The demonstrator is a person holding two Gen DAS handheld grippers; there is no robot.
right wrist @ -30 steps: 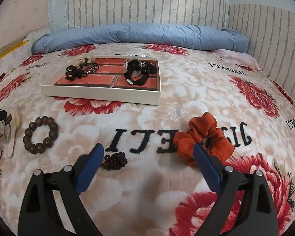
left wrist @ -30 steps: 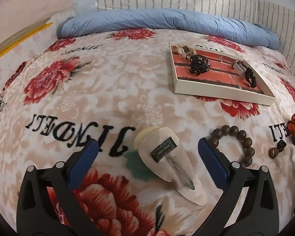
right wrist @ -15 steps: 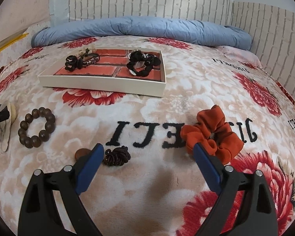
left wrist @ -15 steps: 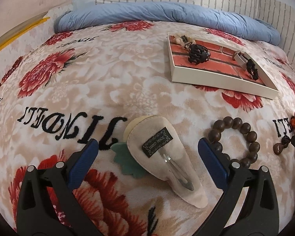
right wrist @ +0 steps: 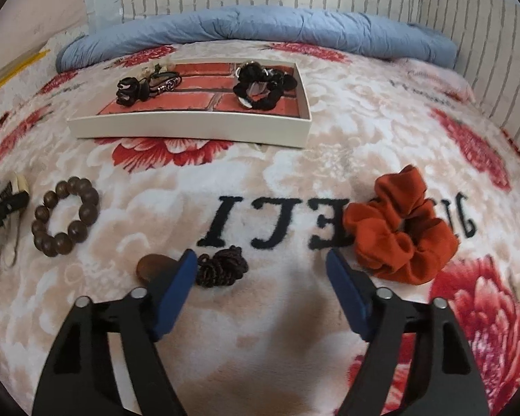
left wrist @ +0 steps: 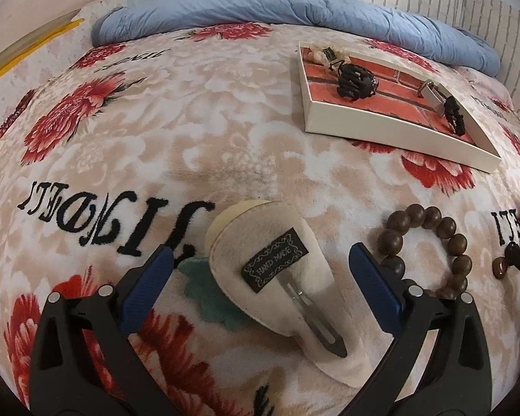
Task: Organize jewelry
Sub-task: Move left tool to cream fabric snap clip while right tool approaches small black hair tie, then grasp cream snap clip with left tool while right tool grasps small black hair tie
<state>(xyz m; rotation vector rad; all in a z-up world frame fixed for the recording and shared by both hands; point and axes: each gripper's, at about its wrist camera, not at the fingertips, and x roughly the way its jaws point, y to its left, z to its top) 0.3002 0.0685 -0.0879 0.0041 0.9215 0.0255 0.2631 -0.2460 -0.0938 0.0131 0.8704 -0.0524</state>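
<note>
**Left-wrist view: felt clip lies lengthwise between spread jaws**

Left-wrist fisheye shows the left gripper (left wrist: 260,270) released, its blue-padded jaws spread wide with the cream felt hair clip with a black "HAND MADE" label and metal snap bar (left wrist: 277,274) lying on the floral plush blanket (left wrist: 197,131) between them, neither pad touching it. The clip's long axis runs from its rounded end far from the camera to its pointed end near the camera, slanting toward the right jaw, so it lies nearly along the gripper's pointing line; the jaws would close across its narrow width. A green felt leaf (left wrist: 204,294) sticks out from under it on the left-jaw side.

The right gripper (right wrist: 260,270) is closing, with nothing pressed between its pads. The small dark brown coiled hair tie (right wrist: 222,266) sits just inside its left jaw, touching or nearly so; I judge the hand would need to shift sideways to centre it. The rust-orange fabric scrunchie (right wrist: 398,228) lies just outside the right jaw.

The brown wooden bead bracelet (left wrist: 430,242) rests between the two hands, nearer the left one. The shallow white cardboard tray with brick-pattern lining (right wrist: 190,128), already holding dark hair pieces, sits well beyond both.
</note>
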